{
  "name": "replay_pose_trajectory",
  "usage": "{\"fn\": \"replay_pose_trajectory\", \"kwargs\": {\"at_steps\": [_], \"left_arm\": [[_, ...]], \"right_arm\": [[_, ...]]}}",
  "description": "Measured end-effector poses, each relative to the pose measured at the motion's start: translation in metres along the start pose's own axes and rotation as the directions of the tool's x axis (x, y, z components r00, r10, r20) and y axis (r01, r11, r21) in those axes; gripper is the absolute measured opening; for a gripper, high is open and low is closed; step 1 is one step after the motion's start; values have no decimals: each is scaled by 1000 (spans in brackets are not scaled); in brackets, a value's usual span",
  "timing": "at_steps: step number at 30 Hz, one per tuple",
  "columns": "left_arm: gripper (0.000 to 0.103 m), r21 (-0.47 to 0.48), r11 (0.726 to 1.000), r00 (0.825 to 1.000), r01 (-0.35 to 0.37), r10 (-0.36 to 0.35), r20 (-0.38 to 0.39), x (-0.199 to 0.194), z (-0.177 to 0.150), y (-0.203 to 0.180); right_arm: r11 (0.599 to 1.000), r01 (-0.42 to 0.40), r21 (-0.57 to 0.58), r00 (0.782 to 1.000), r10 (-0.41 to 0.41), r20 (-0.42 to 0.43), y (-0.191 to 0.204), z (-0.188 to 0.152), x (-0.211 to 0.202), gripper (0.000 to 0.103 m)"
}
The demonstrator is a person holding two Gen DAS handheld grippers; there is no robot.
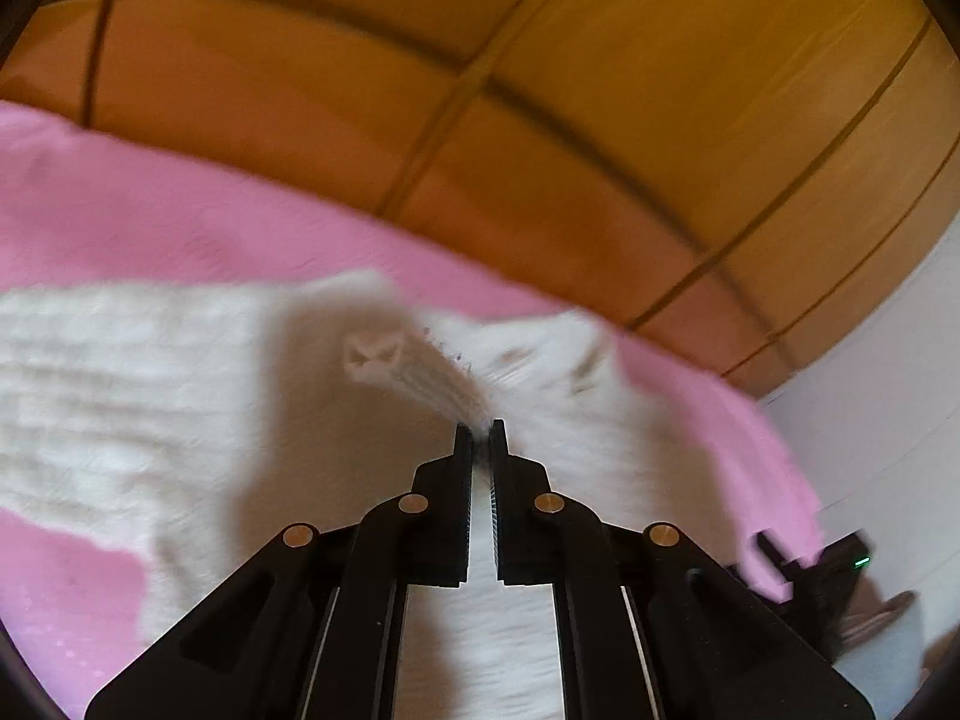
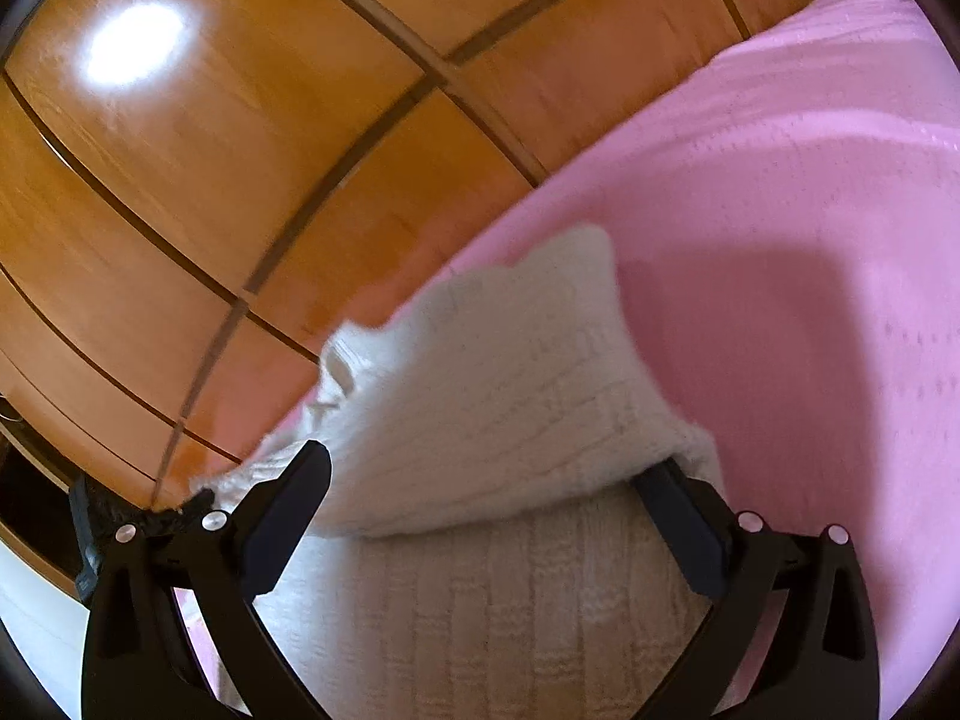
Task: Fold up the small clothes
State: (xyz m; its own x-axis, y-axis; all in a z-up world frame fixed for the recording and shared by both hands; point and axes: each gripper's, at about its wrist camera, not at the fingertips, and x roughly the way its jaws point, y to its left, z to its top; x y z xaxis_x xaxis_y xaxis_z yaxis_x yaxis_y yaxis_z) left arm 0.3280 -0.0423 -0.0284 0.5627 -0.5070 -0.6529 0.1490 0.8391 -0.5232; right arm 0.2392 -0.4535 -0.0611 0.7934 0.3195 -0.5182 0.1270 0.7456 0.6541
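Note:
A cream-white knitted garment (image 1: 138,372) lies on a pink blanket (image 1: 180,210). My left gripper (image 1: 480,429) is shut on an edge of the garment and lifts a strip of knit (image 1: 420,372) above the rest. In the right wrist view the same white garment (image 2: 480,372) is bunched between the fingers. My right gripper (image 2: 492,462) is open, its jaws wide apart, with a raised fold of the knit lying over the gap and hiding the right fingertip. The view is blurred by motion.
The pink blanket (image 2: 810,210) covers the surface under the garment. A wooden wardrobe with panelled doors (image 1: 540,90) stands behind; it also fills the upper left of the right wrist view (image 2: 210,150). A white wall (image 1: 888,360) is at the right.

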Motion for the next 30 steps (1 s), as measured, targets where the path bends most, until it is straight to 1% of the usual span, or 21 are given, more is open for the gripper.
{"fn": "replay_pose_trajectory", "kwargs": {"at_steps": [2,4,6,7,8,10,11,13,14,16,17,18,19,20,21,22,27,28,30], "left_arm": [[4,2,999,998,-37,37,-44,10,-10,12],[4,1,999,996,-49,49,-79,22,-20,18],[4,-2,999,996,-53,53,-75,25,-24,20],[4,-6,999,997,-46,45,-60,24,-24,21],[4,-7,999,998,-38,37,-52,23,-23,21],[4,-3,1000,999,-30,30,-41,23,-20,19],[4,1,999,999,-32,32,-36,20,-20,19],[4,13,999,998,-43,44,-37,22,-19,14],[4,27,998,998,-56,57,-36,22,-20,13],[4,63,992,993,-107,109,-37,24,-24,10],[4,74,988,990,-134,137,-45,25,-27,12],[4,80,984,985,-160,165,-53,29,-29,14],[4,85,982,983,-170,175,-54,32,-31,15],[6,100,978,981,-181,186,-47,34,-34,15],[6,104,977,981,-186,191,-42,34,-34,15],[6,100,977,981,-188,193,-38,35,-34,15],[6,73,985,987,-156,158,-31,33,-34,19],[9,61,987,989,-146,148,-29,29,-35,21],[10,53,986,987,-158,159,-22,21,-39,22]], "right_arm": [[999,22,-35,999,-23,-33,7,-4,-5,101],[996,40,-78,996,-46,-75,15,-8,-10,101],[988,26,-152,991,-46,-129,30,-14,-20,101],[984,12,-179,990,-38,-139,37,-15,-23,101],[977,6,-215,990,-36,-135,45,-15,-27,101],[956,41,-290,995,-66,-77,66,-11,-32,101],[950,53,-309,996,-73,-55,74,-7,-30,101],[941,90,-327,993,-109,-41,84,3,-11,101],[934,127,-334,989,-147,-34,87,6,1,101],[902,217,-373,969,-247,-33,89,7,33,101],[887,255,-384,955,-293,-42,87,5,46,100],[870,294,-395,936,-346,-67,82,-1,64,100],[857,320,-404,921,-382,-80,77,-7,75,100],[840,345,-419,909,-409,-73,75,-13,82,101],[822,364,-437,906,-421,-37,75,-19,85,101],[816,376,-440,903,-429,-24,76,-20,86,101],[796,401,-454,891,-453,-8,77,-23,88,101],[794,403,-456,890,-455,-6,77,-24,88,101],[794,403,-454,891,-454,-2,76,-25,88,101]]}}
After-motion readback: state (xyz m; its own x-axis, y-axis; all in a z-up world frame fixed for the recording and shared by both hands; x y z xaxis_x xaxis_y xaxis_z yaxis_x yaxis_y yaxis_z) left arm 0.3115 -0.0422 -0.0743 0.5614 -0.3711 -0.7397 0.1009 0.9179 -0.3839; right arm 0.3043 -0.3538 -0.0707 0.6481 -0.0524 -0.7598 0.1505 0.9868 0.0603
